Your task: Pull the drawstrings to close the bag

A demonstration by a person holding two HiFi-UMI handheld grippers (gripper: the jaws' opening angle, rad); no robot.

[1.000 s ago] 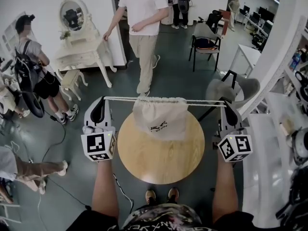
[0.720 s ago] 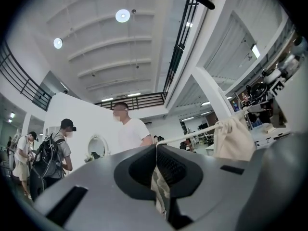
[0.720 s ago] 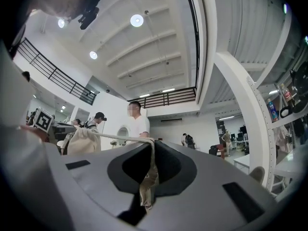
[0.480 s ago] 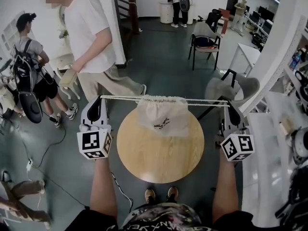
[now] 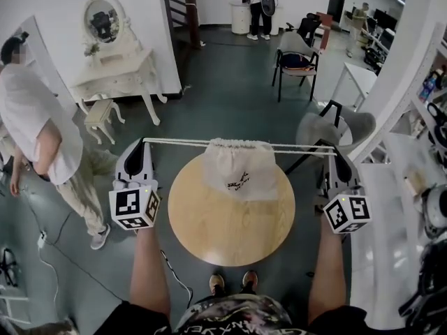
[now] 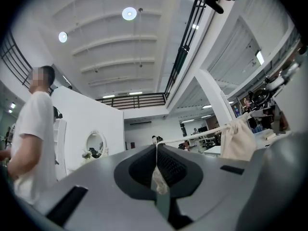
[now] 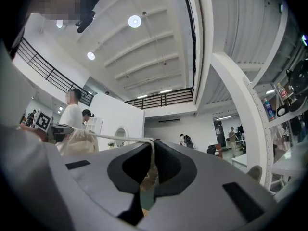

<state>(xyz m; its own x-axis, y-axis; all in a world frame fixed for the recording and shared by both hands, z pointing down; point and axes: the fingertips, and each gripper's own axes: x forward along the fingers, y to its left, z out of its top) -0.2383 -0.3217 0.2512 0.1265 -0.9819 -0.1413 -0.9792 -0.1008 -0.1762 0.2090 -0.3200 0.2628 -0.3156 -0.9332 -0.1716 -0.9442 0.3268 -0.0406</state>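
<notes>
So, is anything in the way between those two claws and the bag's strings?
Nothing visible. The left gripper and right gripper are each shut on the drawstrings, which run straight to the bag.

Left gripper [image 6: 157, 147] pinches the drawstring [image 6: 190, 135] — taut toward the bag [image 6: 237, 139], seemingly cinched.

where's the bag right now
In the head view the cream bag is over the far edge of the round table, midway between the left gripper and right gripper, hanging from the taut drawstrings they hold.
</notes>
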